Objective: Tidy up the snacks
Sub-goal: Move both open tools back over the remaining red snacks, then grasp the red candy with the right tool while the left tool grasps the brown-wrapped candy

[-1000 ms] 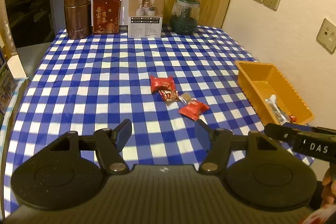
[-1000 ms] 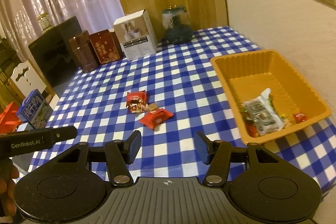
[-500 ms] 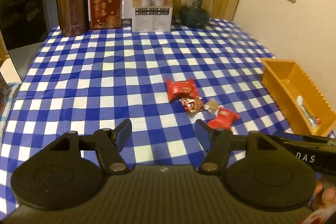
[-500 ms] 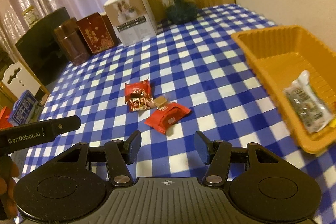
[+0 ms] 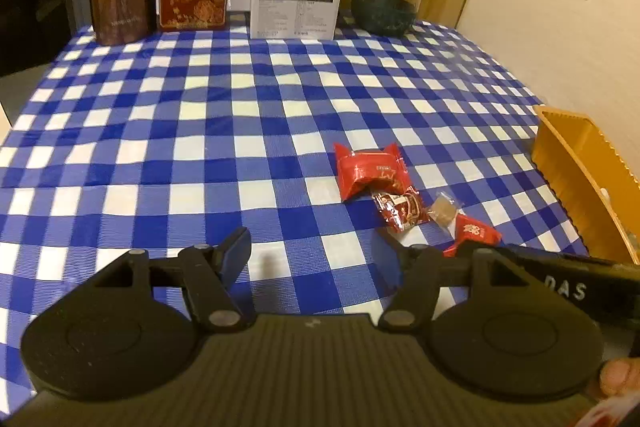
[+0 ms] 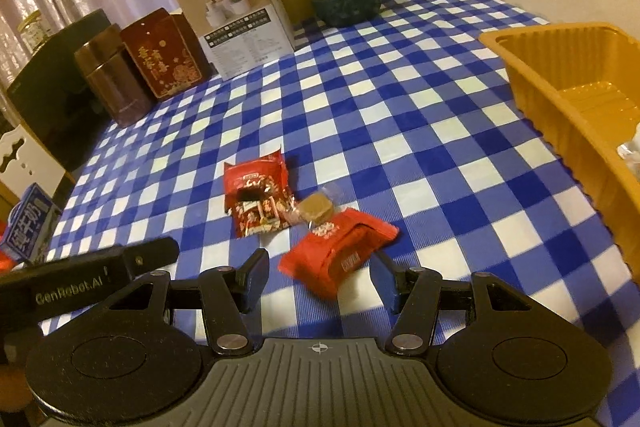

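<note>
Right gripper point(image 6: 316, 277) is hanging released, jaws straddling the near red packet point(image 6: 340, 253). I am aiming low and centred before clenching, avoiding the brown candy point(image 6: 316, 207).

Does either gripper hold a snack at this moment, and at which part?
No. The left gripper and right gripper are both open and empty; the nearest red snack packet lies free on the tablecloth.
</note>
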